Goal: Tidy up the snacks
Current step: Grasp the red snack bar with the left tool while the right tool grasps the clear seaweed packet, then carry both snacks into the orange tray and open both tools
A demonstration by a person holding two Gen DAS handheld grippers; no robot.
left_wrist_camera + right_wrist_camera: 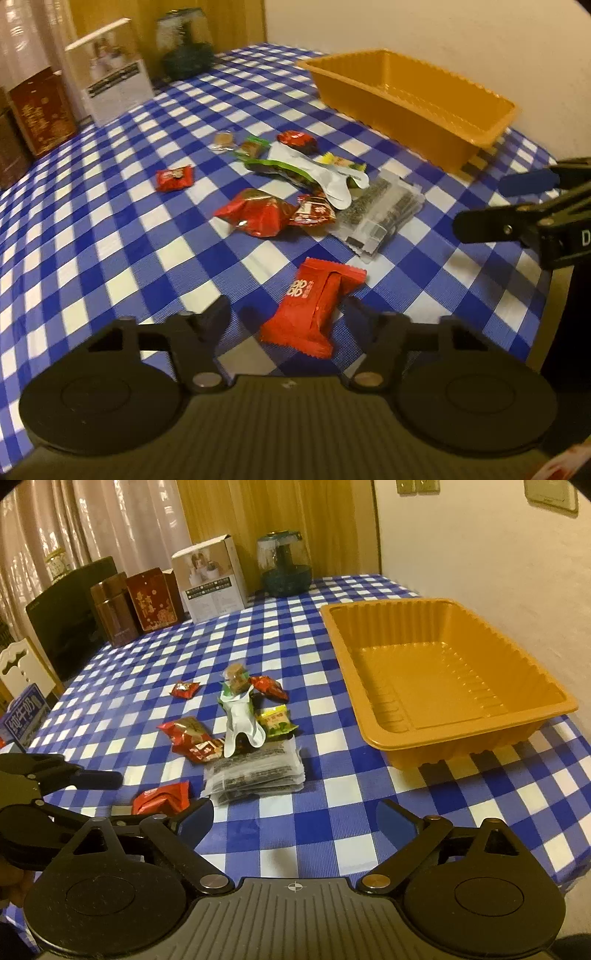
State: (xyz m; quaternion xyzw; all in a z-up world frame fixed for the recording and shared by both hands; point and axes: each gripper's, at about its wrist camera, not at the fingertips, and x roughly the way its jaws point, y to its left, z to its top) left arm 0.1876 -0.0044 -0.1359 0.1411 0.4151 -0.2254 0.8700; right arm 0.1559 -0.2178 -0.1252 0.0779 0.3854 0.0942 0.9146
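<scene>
- Looking down my left gripper [288, 314], I see a red snack packet [314, 306] lying flat on the blue-and-white checked tablecloth [110, 229], right between the two fingers.
- The left fingers [216, 319] stand apart on either side of that packet with cloth showing in the gaps, so they are not pinching it.
- My right gripper [295, 818] hangs over bare cloth near the table's front, its blue-padded fingers [195, 816] spread wide with nothing between them.
- From the left camera, the right gripper pokes in at the right edge, near the corner of the orange tray [413, 99].
- The tray sits on the right side of the table by the wall, and I see only its ribbed floor inside.
- The main heap of snacks lies mid-table, well apart from the tray: a clear pack of dark seaweed strips [258, 771], a white pouch [242, 720] draped over the pile, a yellow-green packet [277, 722] and a crumpled red bag [188, 734].
- A small red candy [184, 689] lies alone to the left of the heap.
- Along the far edge stand a white box [212, 578], a glass jar [282, 565] and dark red tins [151, 600].
</scene>
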